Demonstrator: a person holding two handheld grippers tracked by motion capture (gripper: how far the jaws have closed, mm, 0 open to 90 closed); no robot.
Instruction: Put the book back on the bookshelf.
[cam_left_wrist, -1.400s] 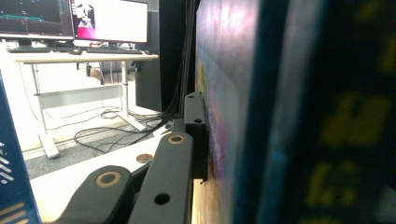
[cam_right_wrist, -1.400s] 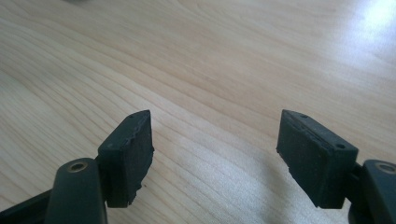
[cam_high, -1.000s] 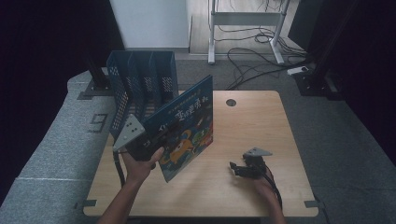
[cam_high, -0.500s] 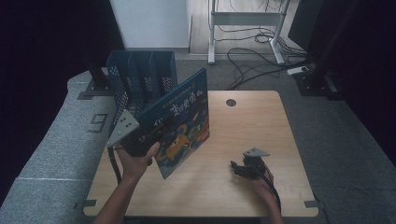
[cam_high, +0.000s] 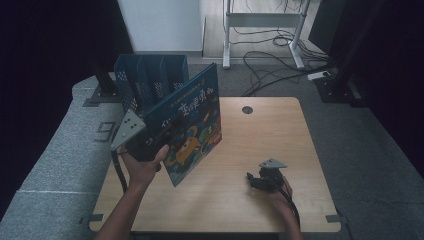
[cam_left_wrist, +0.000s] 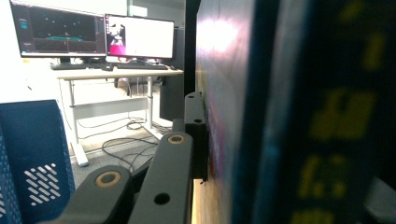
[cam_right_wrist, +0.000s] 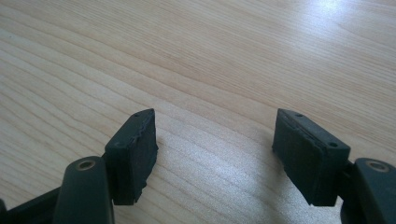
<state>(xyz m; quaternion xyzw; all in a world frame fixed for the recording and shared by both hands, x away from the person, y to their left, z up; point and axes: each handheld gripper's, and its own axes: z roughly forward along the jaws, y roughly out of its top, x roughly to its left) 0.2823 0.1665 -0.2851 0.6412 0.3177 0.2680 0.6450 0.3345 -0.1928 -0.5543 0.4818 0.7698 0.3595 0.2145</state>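
Holding a picture book (cam_high: 192, 127) upright and tilted above the wooden table (cam_high: 260, 135), the left gripper (cam_high: 145, 145) clamps the book near its lower left corner, its jaws closed flat on the cover. The person's left hand (cam_high: 142, 165) wraps the gripper's body from below, and a grey three-cornered plate (cam_high: 127, 127) sits on top of it. The book is blue, with cartoon creatures and pale lettering on its front, and only its lowest corner comes down close to the tabletop, just right of the gripper. In the left gripper view, one black jaw presses against the book's (cam_left_wrist: 261, 112) face, which stands edge-on and very close to the camera.

Directly behind the left gripper, at the table's far left corner, stands a blue perforated file rack (cam_high: 150, 82) with upright dividers. The book's upper edge rises in front of it, overlapping the rack's right side; whether the two touch cannot be told.

Well to the right of the book, the right gripper (cam_high: 253, 181) rests low on the table near the front edge, held by the person's right hand (cam_high: 280, 192). Its jaws stand wide apart with nothing between them, and its view shows two black pads (cam_right_wrist: 133, 151) over bare wood grain (cam_right_wrist: 210, 60). A small dark round hole (cam_high: 247, 109) marks the table's far edge, beyond both grippers.
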